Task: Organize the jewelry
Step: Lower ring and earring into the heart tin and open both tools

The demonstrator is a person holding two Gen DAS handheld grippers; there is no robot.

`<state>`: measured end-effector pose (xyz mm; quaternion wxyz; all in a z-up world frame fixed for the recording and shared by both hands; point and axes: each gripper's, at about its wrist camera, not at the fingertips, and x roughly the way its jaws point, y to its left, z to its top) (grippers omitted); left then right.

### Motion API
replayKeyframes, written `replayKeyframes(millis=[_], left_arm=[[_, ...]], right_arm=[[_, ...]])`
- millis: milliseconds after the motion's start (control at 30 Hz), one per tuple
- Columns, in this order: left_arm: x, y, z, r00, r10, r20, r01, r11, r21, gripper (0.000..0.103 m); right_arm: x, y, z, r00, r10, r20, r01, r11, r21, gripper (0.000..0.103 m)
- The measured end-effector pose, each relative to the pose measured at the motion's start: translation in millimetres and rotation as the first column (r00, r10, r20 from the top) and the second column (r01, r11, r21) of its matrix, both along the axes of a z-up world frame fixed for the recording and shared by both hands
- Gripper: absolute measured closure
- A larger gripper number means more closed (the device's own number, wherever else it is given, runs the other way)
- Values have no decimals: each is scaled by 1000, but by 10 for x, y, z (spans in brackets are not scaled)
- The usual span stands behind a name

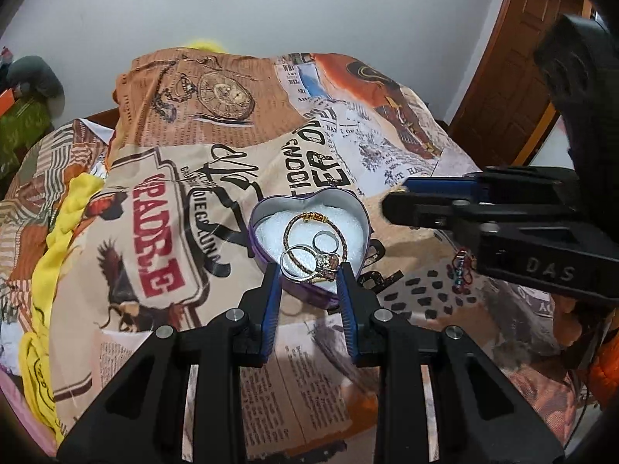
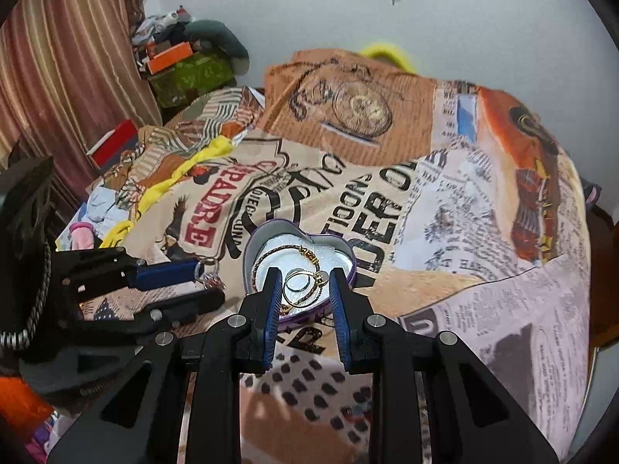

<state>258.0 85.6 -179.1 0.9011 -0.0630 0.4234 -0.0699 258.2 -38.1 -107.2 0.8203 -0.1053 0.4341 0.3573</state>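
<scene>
L gripper (image 1: 309,276) jaws part-open, nothing between the pads, tips framing near edge of purple heart-shaped tin (image 1: 271,214). Tin sits on newspaper-print bedsheet (image 1: 162,178), white padding inside. In tin: braided bangle w/ gold clasp (image 1: 314,217), small silver ring (image 1: 324,240), larger ring w/ stone setting (image 1: 323,266), overlapping each other. R gripper (image 1: 402,203) comes in from right, above sheet, just beside tin; can't tell how its jaws stand. Red/blue trinket (image 1: 460,268) under it, contact unclear. Yellow cloth (image 1: 58,239) at left.
</scene>
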Motion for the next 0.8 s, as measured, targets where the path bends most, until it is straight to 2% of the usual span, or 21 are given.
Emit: replayKeyframes(millis=[367, 800], left_arm=[[288, -51, -101, 999, -21, -24, 22, 999, 38, 75], [316, -11, -143, 999, -9, -40, 11, 999, 53, 75]], right_arm=[[238, 137, -243, 996, -11, -88, 5, 998, -65, 80], [309, 168, -334, 988, -10, -155, 0, 998, -64, 80]])
